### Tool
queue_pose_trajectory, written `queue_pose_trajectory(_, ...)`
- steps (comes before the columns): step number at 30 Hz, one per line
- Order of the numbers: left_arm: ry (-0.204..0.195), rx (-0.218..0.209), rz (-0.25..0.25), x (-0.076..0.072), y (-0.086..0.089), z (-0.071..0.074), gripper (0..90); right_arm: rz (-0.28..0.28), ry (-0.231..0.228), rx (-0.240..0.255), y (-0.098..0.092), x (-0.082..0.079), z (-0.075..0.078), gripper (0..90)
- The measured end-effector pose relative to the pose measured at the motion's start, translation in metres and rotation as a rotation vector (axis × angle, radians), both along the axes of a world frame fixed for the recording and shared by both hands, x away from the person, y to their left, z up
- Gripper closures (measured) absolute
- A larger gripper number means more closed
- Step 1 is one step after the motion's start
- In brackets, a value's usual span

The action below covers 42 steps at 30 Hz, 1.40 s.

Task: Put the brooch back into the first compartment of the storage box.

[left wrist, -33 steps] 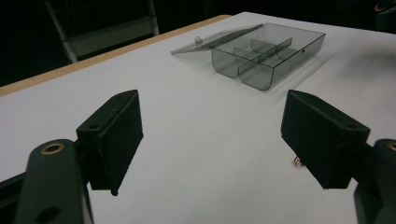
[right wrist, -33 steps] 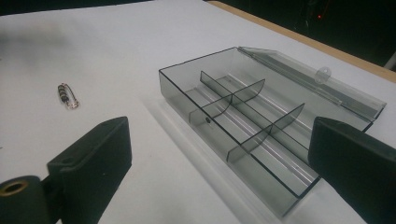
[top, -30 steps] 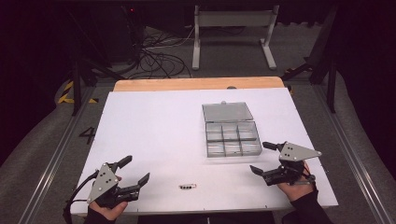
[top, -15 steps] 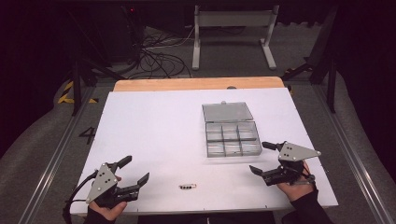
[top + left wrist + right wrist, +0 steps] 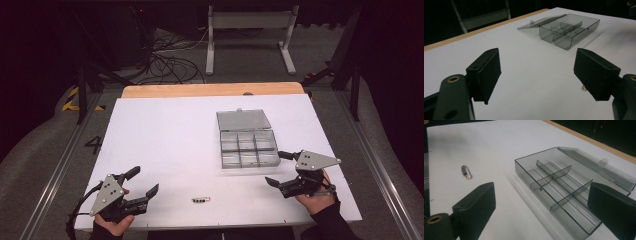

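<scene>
Pin (image 5: 200,200) lies flat near table (image 5: 165,135) front edge, between our left gripper (image 5: 142,185) & right gripper (image 5: 280,167), both jaws apart, empty. Risk: thin pin slips, skids off edge.

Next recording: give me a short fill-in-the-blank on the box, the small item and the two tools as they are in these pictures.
1. The lid of the clear compartment box lies ____, folded back on the table.
2. The box's dividers split it into ____ compartments.
3. The jaws of both the left tool and the right tool stand ____, holding nothing.
4. The small beaded pin lies on the table ____ the two tools, outside the box.

Missing words: open; six; open; between
</scene>
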State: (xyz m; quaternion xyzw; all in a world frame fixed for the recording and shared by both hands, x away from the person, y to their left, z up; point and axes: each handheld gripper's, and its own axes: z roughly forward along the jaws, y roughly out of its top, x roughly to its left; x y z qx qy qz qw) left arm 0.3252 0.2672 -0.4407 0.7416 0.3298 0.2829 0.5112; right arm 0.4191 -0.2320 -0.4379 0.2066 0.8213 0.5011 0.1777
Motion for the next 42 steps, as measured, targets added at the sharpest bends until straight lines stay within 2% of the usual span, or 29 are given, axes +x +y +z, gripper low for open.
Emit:
queue_pose_trajectory(4, -0.003, 0.019, 0.012, 0.0, -0.001, 0.0, 23.7, 0.018, -0.002, -0.008, 0.006, 0.001, 0.004, 8.8)
queue_pose_trajectory(23, -0.005, 0.01, 0.006, -0.001, 0.0, 0.0, 23.7, 0.128, -0.007, -0.043, 0.054, 0.004, 0.018, 9.0)
queue_pose_trajectory(42, -0.003, 0.021, -0.001, -0.001, 0.001, 0.0, 24.0, 0.198, -0.004, -0.063, 0.089, 0.005, 0.024, 9.9)
